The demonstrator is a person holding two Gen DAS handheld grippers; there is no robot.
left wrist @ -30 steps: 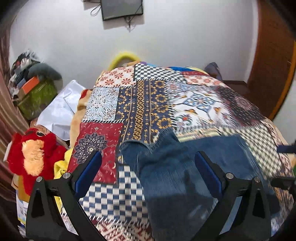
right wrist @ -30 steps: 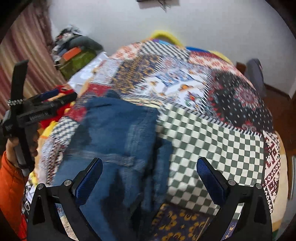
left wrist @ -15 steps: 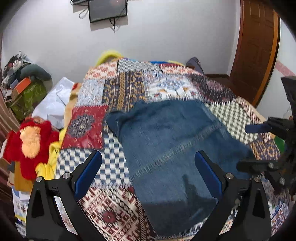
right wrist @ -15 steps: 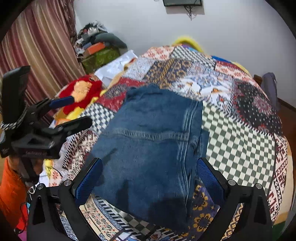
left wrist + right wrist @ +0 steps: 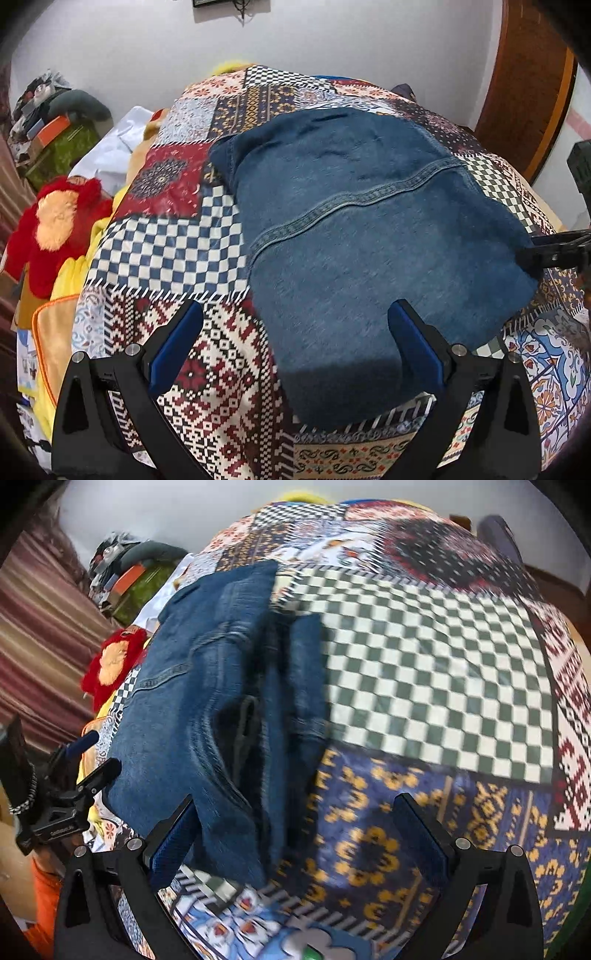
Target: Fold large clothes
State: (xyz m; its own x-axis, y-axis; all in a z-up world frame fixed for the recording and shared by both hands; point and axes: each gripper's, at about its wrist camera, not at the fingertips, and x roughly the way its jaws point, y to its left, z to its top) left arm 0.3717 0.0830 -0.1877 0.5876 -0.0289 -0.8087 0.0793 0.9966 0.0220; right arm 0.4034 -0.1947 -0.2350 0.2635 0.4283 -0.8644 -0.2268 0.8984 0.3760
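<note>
Folded blue jeans (image 5: 369, 236) lie flat on a patchwork bedspread (image 5: 177, 243). In the right wrist view the jeans (image 5: 207, 686) lie at the left, with the folded layers open toward me. My left gripper (image 5: 295, 350) is open and empty, just above the jeans' near edge. My right gripper (image 5: 295, 834) is open and empty, over the near right edge of the jeans and the blue-and-yellow patch. The right gripper also shows at the right edge of the left wrist view (image 5: 554, 254). The left gripper shows at the left of the right wrist view (image 5: 85, 771).
A red and orange plush toy (image 5: 55, 221) lies beside the bed on the left. A pile of boxes and clothes (image 5: 51, 122) sits by the white wall. A wooden door (image 5: 524, 74) is at the right. A striped curtain (image 5: 40, 627) hangs at the left.
Both grippers have drawn back toward the near edge of the bed and dropped lower. The jeans, bunched a second ago, now lie flat and folded. Both grippers stayed open.
</note>
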